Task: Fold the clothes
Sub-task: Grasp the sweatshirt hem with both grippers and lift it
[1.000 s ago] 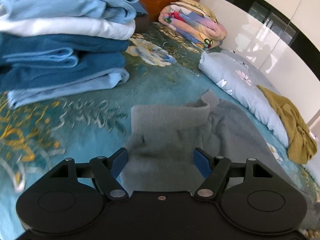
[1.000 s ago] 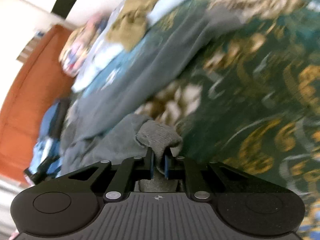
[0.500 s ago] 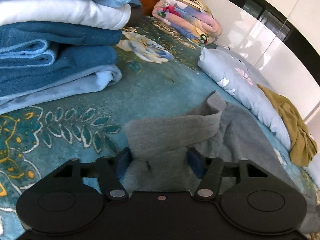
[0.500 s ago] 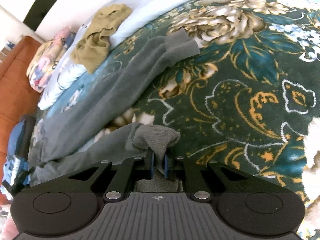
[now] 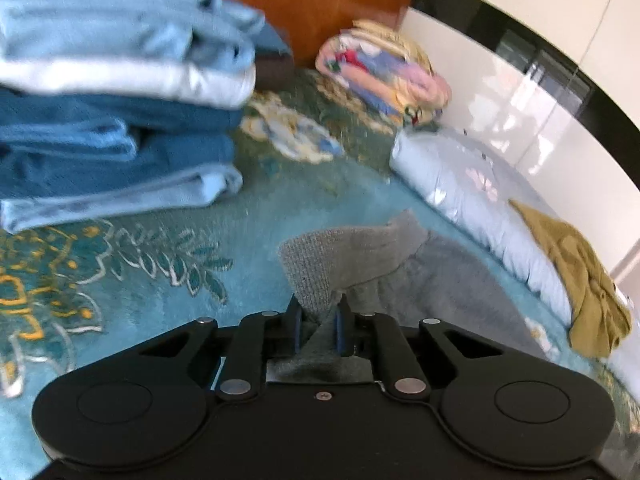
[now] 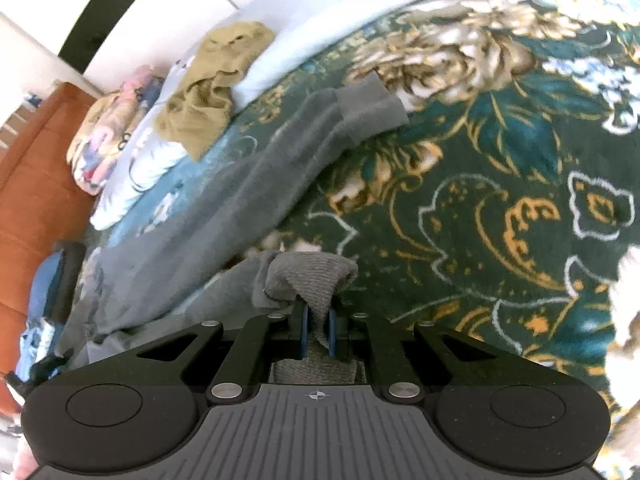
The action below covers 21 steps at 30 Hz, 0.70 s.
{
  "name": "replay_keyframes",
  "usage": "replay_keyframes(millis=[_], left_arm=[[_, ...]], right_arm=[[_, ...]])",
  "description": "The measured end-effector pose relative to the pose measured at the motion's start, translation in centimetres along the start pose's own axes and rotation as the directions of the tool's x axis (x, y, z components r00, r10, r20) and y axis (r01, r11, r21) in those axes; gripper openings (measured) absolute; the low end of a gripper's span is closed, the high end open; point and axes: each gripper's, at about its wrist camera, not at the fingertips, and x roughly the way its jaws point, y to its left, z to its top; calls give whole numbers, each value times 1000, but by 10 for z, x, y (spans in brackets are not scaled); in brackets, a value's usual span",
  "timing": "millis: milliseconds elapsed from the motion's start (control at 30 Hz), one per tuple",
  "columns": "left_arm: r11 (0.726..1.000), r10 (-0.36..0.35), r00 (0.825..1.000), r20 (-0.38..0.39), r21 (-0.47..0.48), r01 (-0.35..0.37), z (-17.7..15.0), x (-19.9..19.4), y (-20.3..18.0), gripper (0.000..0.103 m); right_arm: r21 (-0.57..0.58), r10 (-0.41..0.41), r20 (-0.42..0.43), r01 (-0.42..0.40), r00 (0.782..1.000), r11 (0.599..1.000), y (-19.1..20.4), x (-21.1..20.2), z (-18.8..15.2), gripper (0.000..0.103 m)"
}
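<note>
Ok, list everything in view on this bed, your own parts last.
grey garment: one, grey, spread across the bedspread, a ribbed edge in each claw
folded clothes stack: one pile, light blue, white and dark blue, upper left in the left wrist view
olive garment: one, olive, crumpled on the pale blue quilt
pale blue quilt: one, pale blue, along the white wall
floral blanket: one, pink and multicoloured, folded by the headboard
headboard: one, orange-brown
bedspread: one, teal with gold flowers
left claw: black, closing on grey fabric
right claw: black, shut on grey fabric
</note>
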Motion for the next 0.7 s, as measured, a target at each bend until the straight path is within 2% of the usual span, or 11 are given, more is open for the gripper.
replay_keyframes(millis=[133,233,333,433,533,700], left_arm=[[999,39,998,53,25,-40,2,-39,-12,11],[999,50,996,78,9,-51,-1,-71,-14,11],[998,57,995,81,-16,-56,-11,-100,-12,11],[998,64,996,66,-1,-64,-27,-119,-10,11],[995,99,995,26,-12,-99,-47,-118,-1,11],[983,178,983,-39,-41,-179,-69,-100,19,12]], right_arm=[[-13,24,31,-23,999,1000,-1,-13,6,7],[-17,39,61,-38,997,999,-8,-24,11,7],[-9,42,95,-42,995,999,-18,-38,17,7],[4,28,128,-29,991,1000,-33,-51,25,7],[22,11,143,-14,990,1000,-49,-54,33,7],[48,-37,94,33,995,998,-69,-31,32,7]])
